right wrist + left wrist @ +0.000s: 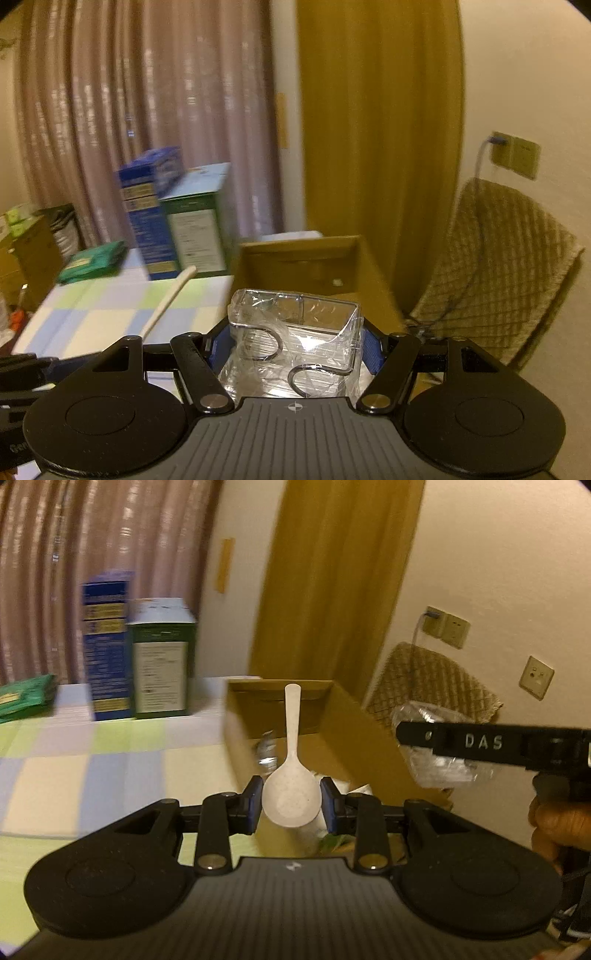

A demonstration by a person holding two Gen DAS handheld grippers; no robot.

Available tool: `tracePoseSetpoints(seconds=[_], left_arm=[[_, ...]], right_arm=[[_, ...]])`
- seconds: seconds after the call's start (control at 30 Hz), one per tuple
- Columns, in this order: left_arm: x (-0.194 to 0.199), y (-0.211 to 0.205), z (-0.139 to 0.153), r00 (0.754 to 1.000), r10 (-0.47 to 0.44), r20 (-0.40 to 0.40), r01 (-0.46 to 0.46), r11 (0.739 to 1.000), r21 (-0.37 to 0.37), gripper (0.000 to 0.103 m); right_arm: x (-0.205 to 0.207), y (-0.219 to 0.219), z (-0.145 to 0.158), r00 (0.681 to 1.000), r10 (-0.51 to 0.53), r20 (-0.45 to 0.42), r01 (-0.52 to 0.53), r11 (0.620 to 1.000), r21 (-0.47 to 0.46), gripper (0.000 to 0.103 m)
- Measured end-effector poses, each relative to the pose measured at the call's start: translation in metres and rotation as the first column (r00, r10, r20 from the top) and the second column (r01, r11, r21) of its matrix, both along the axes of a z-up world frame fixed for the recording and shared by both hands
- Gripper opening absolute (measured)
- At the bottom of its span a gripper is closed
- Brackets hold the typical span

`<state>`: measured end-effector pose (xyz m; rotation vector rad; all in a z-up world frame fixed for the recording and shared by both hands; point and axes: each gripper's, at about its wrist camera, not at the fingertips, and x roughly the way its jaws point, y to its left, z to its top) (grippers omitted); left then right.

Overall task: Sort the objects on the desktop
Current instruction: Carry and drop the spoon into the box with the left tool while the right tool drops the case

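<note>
My left gripper (291, 801) is shut on the bowl of a white plastic spoon (291, 775), whose handle points away over an open cardboard box (343, 716). The spoon's handle also shows in the right wrist view (170, 302). My right gripper (295, 347) is shut on a clear plastic packet of metal hooks (295, 343), held in front of the same box (306, 258). The right gripper and its packet (439, 760) appear at the right of the left wrist view, above the box's right side.
A blue carton (107, 646) and a green carton (162, 661) stand at the back of the checked tablecloth (92, 760). A green packet (26, 698) lies at far left. A chair with a woven cover (502, 269) stands right of the box. Several items lie inside the box.
</note>
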<state>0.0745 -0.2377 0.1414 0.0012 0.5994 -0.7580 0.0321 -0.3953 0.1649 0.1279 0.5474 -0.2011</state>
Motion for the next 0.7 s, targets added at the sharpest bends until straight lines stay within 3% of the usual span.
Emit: tracePoseSetpoints(seconds=[0.13,0.2,0.23,0.43,0.5,0.63,0.7], left_arm=[[0.017,-0.044,-0.009,0.999,-0.040,0.001,0.040,0.999,-0.002,0.028],[0.024,-0.057,-0.018,0.999,-0.044,-0.004,0.044,0.999,0.017,0.043],[0.026,-0.060,-0.021,0.999,-0.038,0.003,0.038,0.999,0.023,0.043],[0.032,-0.045,-0.035,1.000,0.002,-0.009,-0.002,1.000,0.008,0.044],[0.030,-0.036,-0.038,1.000,0.025,-0.014,-0.025,1.000,-0.002,0.052],[0.023,-0.023,-0.036,0.999,0.053,-0.012,-0.053,0.999,-0.011,0.058],[0.017,-0.017,-0.032,0.998,0.066,0.001,-0.066,0.998,-0.011,0.068]], right_arm=[[0.011,-0.033,-0.012,1.000,-0.029,-0.011,0.029,1.000,0.008,0.065],[0.018,-0.047,-0.019,0.999,-0.030,-0.018,0.030,0.999,0.023,0.065],[0.021,-0.052,-0.022,0.999,-0.027,-0.021,0.028,0.999,0.033,0.065],[0.042,-0.065,-0.043,0.999,0.006,-0.046,-0.001,0.995,0.095,0.065],[0.050,-0.069,-0.049,0.998,0.031,-0.051,-0.024,0.990,0.142,0.065],[0.060,-0.072,-0.051,0.998,0.057,-0.038,-0.049,0.981,0.190,0.084],[0.056,-0.073,-0.046,0.999,0.048,-0.022,-0.044,0.981,0.187,0.086]])
